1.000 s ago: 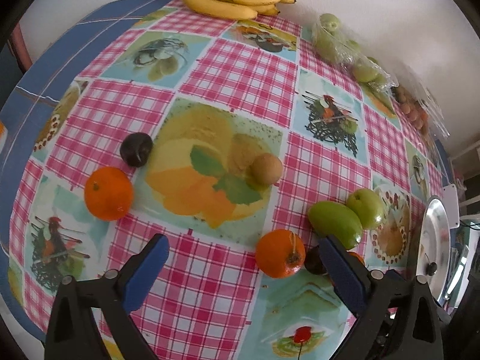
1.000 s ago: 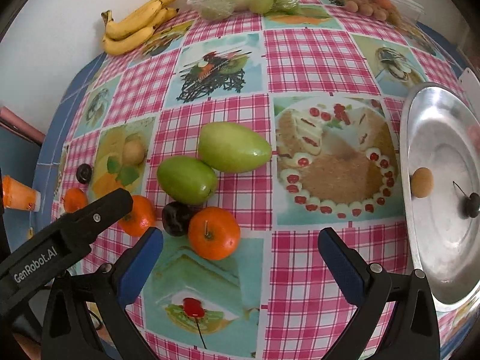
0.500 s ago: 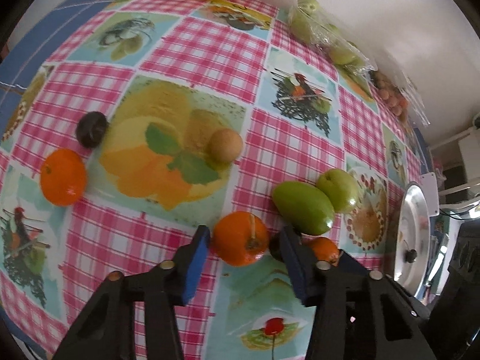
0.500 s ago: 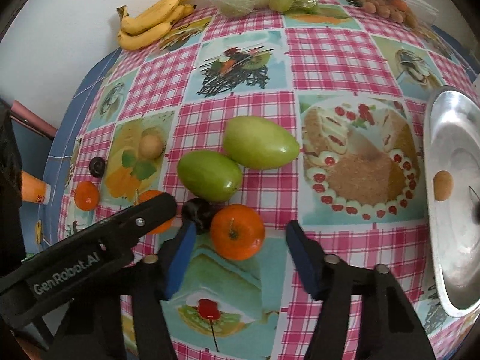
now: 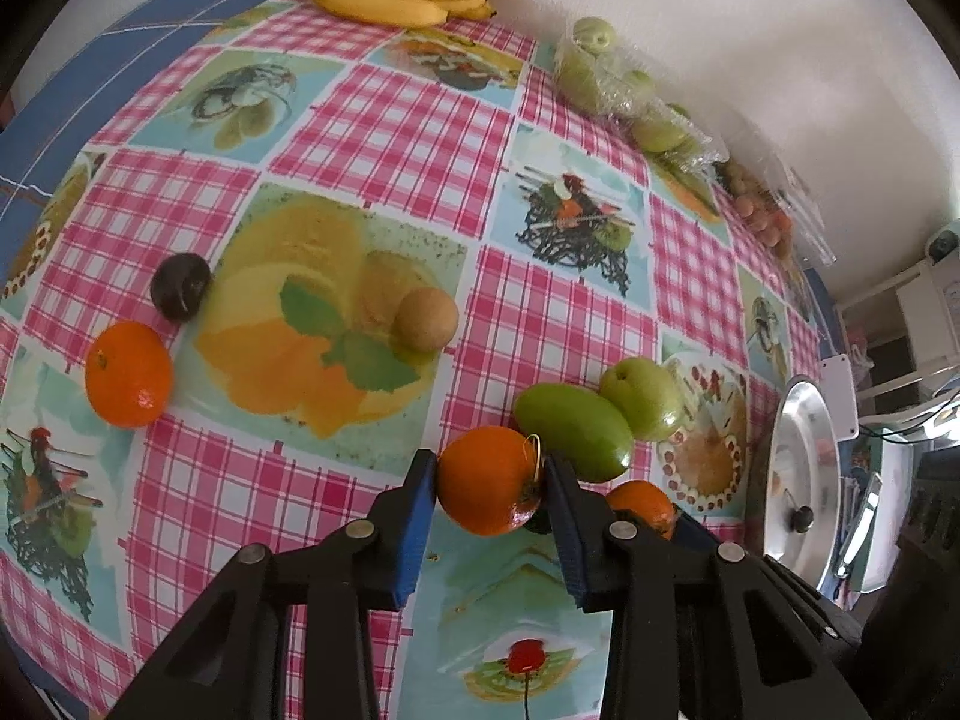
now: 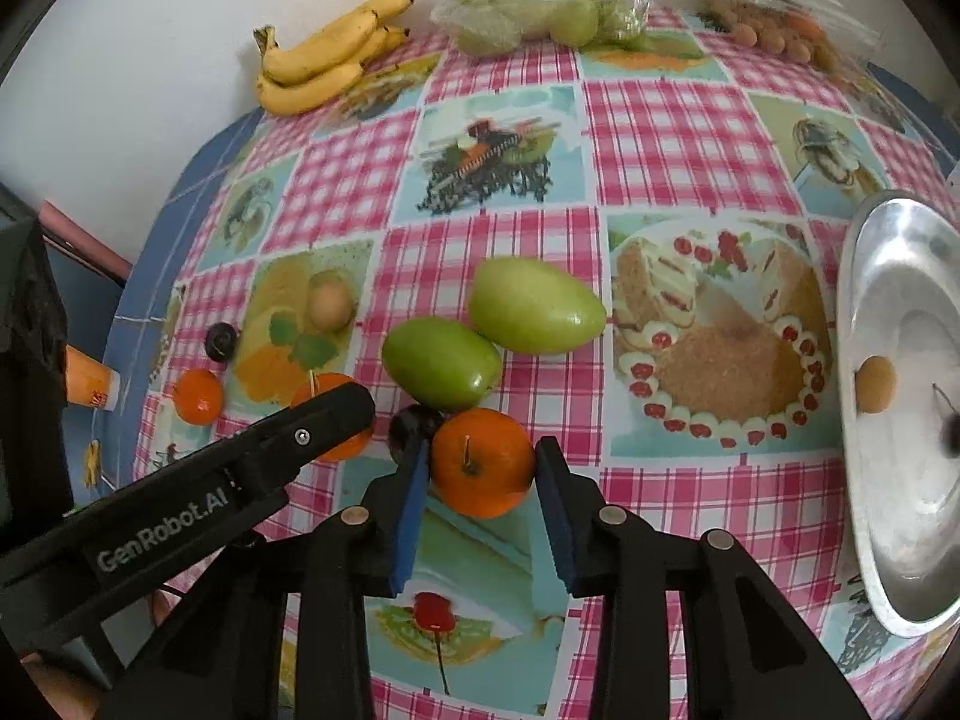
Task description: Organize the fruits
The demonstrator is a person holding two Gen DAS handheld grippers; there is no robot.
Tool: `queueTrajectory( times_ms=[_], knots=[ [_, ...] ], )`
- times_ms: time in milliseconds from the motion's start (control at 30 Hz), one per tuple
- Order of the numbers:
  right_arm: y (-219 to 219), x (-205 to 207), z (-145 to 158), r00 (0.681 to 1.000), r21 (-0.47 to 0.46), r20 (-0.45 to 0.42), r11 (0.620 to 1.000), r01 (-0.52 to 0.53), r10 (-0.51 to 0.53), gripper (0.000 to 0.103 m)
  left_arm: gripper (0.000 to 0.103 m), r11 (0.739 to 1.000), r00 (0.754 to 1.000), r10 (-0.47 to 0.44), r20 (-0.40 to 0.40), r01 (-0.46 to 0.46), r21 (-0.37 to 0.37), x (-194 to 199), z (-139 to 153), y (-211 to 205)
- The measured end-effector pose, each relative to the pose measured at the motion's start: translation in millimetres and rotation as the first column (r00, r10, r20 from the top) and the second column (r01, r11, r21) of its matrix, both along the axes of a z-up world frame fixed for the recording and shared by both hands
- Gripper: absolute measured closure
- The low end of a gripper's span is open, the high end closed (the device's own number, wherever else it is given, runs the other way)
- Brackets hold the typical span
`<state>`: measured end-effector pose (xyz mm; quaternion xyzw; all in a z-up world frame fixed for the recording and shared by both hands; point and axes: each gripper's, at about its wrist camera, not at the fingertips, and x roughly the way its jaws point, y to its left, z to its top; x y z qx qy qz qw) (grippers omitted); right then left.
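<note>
From my right wrist view the left gripper's black arm point(image 6: 288, 450) hides most of an orange point(image 6: 336, 414), the metal tray point(image 6: 900, 420) runs off the right edge, and the dark fruit on it point(image 6: 951, 435) is too blurred to identify.

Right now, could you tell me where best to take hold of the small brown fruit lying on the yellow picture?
Grip the small brown fruit across its round middle, coming from above: it sits alone on the tablecloth, nothing touching either side, so both pads have room.

White "GenRobot.AI" lettering along the black arm of the left gripper point(image 6: 336, 420), right wrist view
</note>
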<state>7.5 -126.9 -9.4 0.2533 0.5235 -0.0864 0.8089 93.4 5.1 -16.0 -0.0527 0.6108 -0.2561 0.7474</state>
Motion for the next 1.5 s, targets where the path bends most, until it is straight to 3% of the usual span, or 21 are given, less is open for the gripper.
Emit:
queueTrajectory(
  times_ms=[233,400,733,1067,1500],
  knots=[
    [-4,-9,24,0.998,-0.032,0.059,0.999,0.016,-0.014,0.066,0.064,0.999,0.999,0.008,0.039,-0.006,-0.037,-2,22,6],
    [-8,-12,26,0.998,-0.038,0.055,0.999,0.025,-0.023,0.066,0.064,0.999,0.998,0.019,0.066,-0.016,-0.046,-2,33,8],
    [-21,-21,29,0.997,-0.036,0.055,0.998,0.059,-0.057,0.066,0.064,0.998,0.996,0.053,0.076,-0.052,-0.02,0,33,8],
    [-59,-43,28,0.986,-0.029,0.046,0.986,0.163,-0.162,0.066,0.064,0.997,0.995,0.074,0.071,-0.075,0.017,-1,28,3],
    [-121,-87,29,0.937,-0.025,0.038,0.937,0.347,-0.346,0.066,0.064,0.999,0.996,-0.008,0.092,0.005,0.034,-24,33,-32]
  ],
)
